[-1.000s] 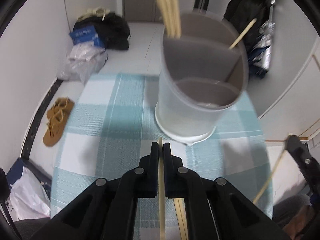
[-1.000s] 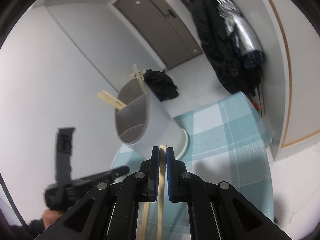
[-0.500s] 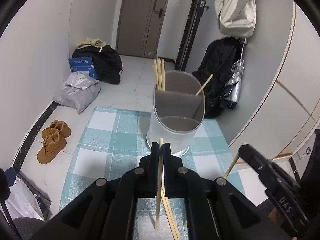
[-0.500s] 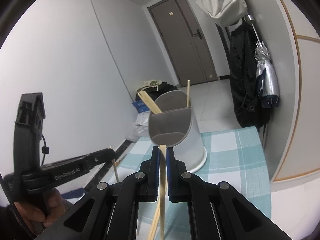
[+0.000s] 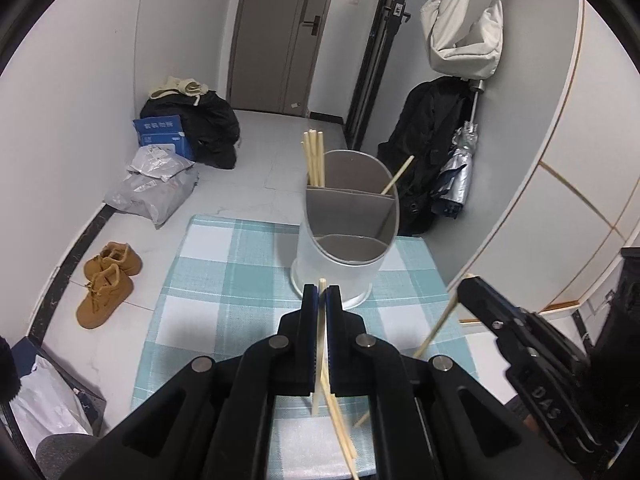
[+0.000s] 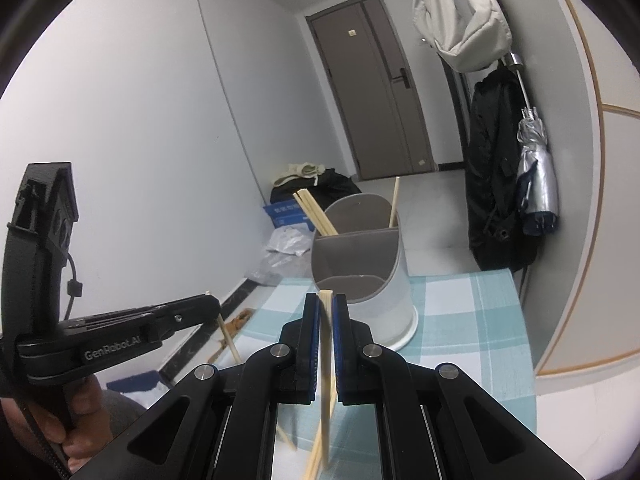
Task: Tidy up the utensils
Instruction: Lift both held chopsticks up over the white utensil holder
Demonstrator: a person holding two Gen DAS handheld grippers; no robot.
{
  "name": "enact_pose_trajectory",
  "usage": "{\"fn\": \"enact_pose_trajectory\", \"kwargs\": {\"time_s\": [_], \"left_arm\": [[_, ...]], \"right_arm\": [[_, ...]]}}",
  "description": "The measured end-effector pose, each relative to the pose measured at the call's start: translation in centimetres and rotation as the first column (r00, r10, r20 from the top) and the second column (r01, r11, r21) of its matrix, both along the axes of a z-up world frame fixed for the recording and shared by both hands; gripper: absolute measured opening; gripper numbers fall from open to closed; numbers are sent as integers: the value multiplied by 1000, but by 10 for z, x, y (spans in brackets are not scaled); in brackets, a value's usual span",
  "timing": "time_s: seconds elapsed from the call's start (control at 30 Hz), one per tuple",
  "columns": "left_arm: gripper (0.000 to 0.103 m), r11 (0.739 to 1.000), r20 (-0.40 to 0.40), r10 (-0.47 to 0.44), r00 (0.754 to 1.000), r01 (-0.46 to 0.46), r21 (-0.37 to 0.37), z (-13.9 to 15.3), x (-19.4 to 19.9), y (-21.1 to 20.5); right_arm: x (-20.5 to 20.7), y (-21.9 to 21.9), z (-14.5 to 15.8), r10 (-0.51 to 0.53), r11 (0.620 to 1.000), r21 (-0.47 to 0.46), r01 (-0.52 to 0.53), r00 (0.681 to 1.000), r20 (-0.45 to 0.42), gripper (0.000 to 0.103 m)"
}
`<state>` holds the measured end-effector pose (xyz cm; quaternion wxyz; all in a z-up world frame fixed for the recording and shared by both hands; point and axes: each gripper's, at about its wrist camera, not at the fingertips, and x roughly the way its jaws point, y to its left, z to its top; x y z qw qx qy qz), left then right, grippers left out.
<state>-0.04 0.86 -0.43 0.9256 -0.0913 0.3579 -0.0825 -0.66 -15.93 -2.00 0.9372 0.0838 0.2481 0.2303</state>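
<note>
A white utensil holder (image 5: 340, 268) with grey dividers stands on the checked cloth, straight ahead of both grippers. Several chopsticks (image 5: 314, 158) lean in its back left compartment, and one chopstick (image 5: 398, 176) leans in the back right. My left gripper (image 5: 321, 290) is shut on a single chopstick (image 5: 319, 360) that hangs steeply down. My right gripper (image 6: 327, 298) is shut on another chopstick (image 6: 325, 376). Each shows in the other's view: the right gripper (image 5: 468, 285) and the left gripper (image 6: 212, 304). Loose chopsticks (image 5: 340, 428) lie on the cloth below.
The small table with the blue-and-white checked cloth (image 5: 224, 280) drops off on every side. On the floor are brown shoes (image 5: 106, 284), plastic bags (image 5: 154, 188) and dark clothes (image 5: 200, 120). A black coat and an umbrella (image 5: 456, 176) hang at the right wall. A hand (image 6: 80, 420) holds the left gripper.
Both grippers have risen and drawn back from the holder, each with its chopstick. The holder now looks smaller and farther. The right gripper's view has rolled upright.
</note>
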Motion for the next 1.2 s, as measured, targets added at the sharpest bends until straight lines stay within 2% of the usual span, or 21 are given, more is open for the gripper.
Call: {"fn": "enact_pose_trajectory", "kwargs": {"time_s": [0.33,0.57,0.73,0.93,1.2], "left_arm": [[0,1000,26,-28,999,27,7,20,0,-10],[0,999,49,-45,998,46,-24,42,2,-12],[0,998,62,-53,997,55,-37,61,10,-15],[0,995,80,-35,996,42,-90,80,17,-13],[0,992,104,-27,994,39,-121,110,49,-14]], "right_arm": [[4,-1,13,4,1000,-1,-4,1000,24,6],[13,-9,35,-1,1000,10,0,999,45,6],[24,-13,59,2,1000,24,-4,997,80,6],[42,-15,90,19,999,46,-25,993,115,6],[74,-13,128,43,998,44,-51,985,164,6]]}}
